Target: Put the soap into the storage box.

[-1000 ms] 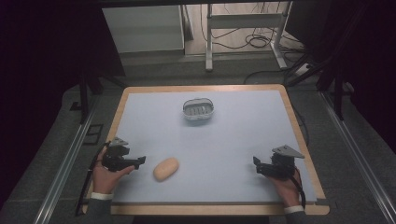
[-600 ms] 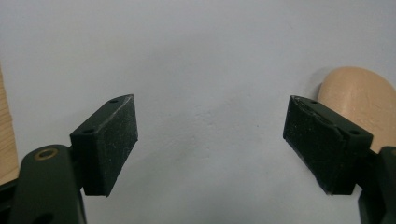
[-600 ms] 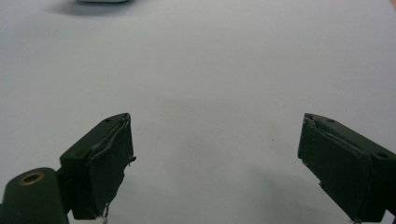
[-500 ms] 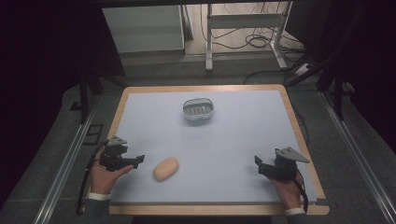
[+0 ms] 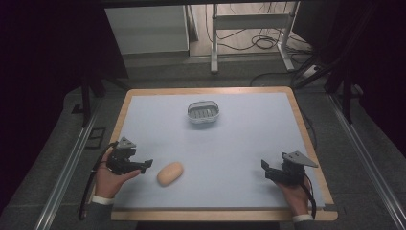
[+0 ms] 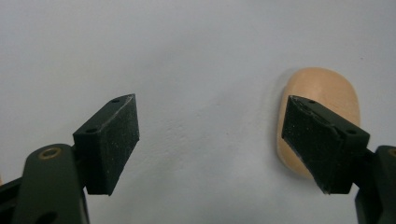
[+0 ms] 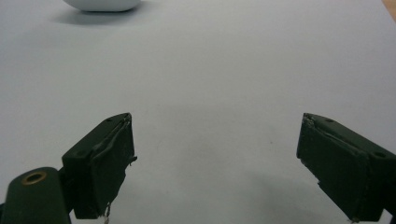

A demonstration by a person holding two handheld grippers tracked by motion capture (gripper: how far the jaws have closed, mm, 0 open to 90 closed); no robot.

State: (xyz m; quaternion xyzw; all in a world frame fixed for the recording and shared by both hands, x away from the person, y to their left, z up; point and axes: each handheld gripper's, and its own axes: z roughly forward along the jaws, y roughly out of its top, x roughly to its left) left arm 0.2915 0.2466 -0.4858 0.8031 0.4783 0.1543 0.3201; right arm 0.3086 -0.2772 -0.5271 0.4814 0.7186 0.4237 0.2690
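Note:
A tan oval bar, like a soap (image 5: pixel 170 173), lies on the pale mat near the front left. My left gripper (image 5: pixel 146 165) is just left of it, open and empty. In the left gripper view the soap (image 6: pixel 322 100) lies ahead, partly behind the right-hand jaw, and the left gripper (image 6: pixel 210 140) holds nothing. A white ribbed dish (image 5: pixel 203 112) sits at the back centre, and its bottom edge (image 7: pixel 102 4) shows in the right gripper view. My right gripper (image 5: pixel 265 167) rests open at the front right; between its jaws (image 7: pixel 215 158) lies bare mat.
The mat (image 5: pixel 230 143) covers a wooden-edged table (image 5: pixel 313 158). Metal rails run along both sides on the floor, and a white cabinet and cables stand beyond the far edge.
Both hands have drifted slightly toward the table's front edge. The soap and the dish have not moved.

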